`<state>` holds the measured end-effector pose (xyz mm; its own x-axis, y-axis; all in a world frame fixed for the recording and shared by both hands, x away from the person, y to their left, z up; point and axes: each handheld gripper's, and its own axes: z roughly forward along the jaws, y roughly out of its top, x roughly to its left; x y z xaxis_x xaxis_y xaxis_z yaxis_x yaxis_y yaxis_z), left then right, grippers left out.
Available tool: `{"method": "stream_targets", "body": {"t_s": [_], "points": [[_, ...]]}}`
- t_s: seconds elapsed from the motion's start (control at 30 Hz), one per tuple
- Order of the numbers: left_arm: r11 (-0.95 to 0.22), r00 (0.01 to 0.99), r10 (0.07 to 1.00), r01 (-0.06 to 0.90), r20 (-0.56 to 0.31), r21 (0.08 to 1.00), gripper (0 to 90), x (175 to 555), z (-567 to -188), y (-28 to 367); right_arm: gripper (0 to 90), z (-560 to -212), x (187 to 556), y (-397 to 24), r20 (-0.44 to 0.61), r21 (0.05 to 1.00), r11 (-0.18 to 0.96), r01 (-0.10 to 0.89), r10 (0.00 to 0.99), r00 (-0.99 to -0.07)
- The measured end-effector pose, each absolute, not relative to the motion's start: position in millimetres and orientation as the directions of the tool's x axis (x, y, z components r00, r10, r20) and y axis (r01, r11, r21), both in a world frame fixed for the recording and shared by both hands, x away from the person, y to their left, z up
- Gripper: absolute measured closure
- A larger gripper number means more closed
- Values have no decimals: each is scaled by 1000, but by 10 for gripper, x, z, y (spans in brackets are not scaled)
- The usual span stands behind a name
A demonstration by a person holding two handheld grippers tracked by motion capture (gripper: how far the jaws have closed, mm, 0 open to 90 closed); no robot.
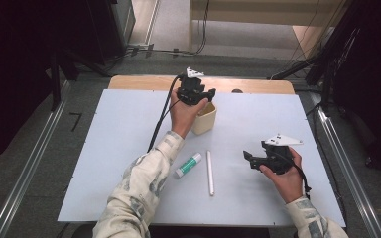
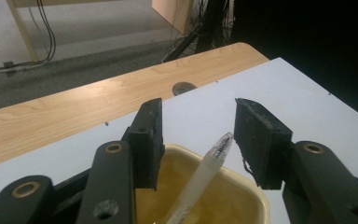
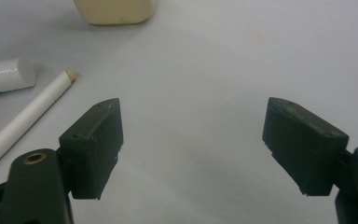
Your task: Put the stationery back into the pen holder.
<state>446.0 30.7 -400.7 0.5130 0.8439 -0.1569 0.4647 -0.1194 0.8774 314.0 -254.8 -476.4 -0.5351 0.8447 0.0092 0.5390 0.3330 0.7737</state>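
A cream cup (image 1: 204,118) stands near the middle of the white tabletop. My left gripper (image 1: 206,95) hovers right over it. In the left gripper view the left gripper (image 2: 198,108) is open above the cup's rim (image 2: 244,189), and a clear pen (image 2: 205,172) stands tilted in the cup between the jaws, with neither pad pressing on it. My right gripper (image 1: 248,156) is held low over the table at the right. In its own view the right gripper (image 3: 193,109) stands wide open with bare table between its jaws.
A green-and-white glue stick (image 1: 187,165) (image 3: 4,74) and a long white stick (image 1: 210,172) (image 3: 28,116) lie in front of the cup (image 3: 114,11). A wooden strip (image 1: 144,82) with a dark round hole (image 2: 182,87) borders the far edge. Cables run on the floor beyond.
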Motion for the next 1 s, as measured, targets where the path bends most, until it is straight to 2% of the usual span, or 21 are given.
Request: {"method": "stream_targets", "body": {"t_s": [0.33,0.73,1.0], "points": [[-117,523,838,450,-154,885,495,4324,-4024,362,189,-4768,3142,-2547,7,772,335,540,845,-535],[-110,532,833,429,-153,896,360,4095,-4037,382,188,-4768,3141,-2546,6,771,336,540,845,-534],[-112,528,835,438,-155,892,309,3976,-4040,406,188,-4771,3141,-2542,2,770,340,540,845,-534]]}}
